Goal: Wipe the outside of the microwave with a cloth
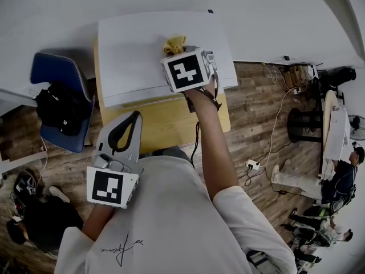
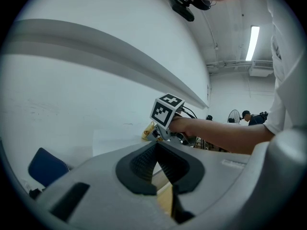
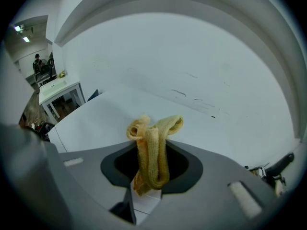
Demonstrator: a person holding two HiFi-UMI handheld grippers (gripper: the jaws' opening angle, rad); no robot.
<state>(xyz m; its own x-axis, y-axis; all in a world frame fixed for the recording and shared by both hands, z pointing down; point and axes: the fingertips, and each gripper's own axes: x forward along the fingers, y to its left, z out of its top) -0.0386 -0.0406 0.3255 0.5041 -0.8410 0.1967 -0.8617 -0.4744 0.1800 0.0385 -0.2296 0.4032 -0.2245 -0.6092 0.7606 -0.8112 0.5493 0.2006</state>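
Note:
The white microwave (image 1: 137, 53) stands on a wooden table, seen from above in the head view. My right gripper (image 1: 181, 53) is over its top, near the front right, shut on a bunched yellow cloth (image 1: 174, 43). In the right gripper view the yellow cloth (image 3: 152, 152) stands pinched between the jaws above the microwave's white top (image 3: 105, 123). My left gripper (image 1: 125, 131) hangs low in front of the table, away from the microwave, jaws closed with nothing between them (image 2: 154, 166).
The wooden table (image 1: 165, 124) carries the microwave against a white wall. A blue chair (image 1: 60, 96) with a black bag stands at the left. Cables and a power strip (image 1: 251, 164) lie on the wooden floor at the right. People sit further right.

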